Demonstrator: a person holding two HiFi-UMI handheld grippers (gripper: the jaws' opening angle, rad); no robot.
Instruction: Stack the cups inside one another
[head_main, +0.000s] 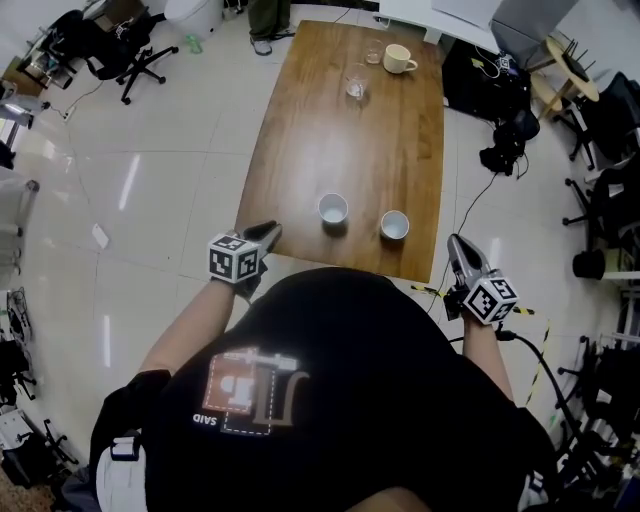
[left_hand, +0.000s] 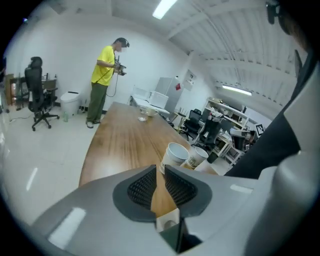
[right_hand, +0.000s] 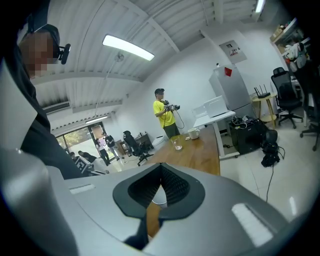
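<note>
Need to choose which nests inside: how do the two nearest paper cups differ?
The left cup shows a plain white side; the right cup carries a print. The left cup sits about mid-width of the table; the right cup sits nearer its right edge. Both stand upright, empty, apart.

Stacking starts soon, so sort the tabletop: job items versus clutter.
For the job: left paper cup; right paper cup.
Just lying about, at the far end: cream mug; near glass; far glass.
</note>
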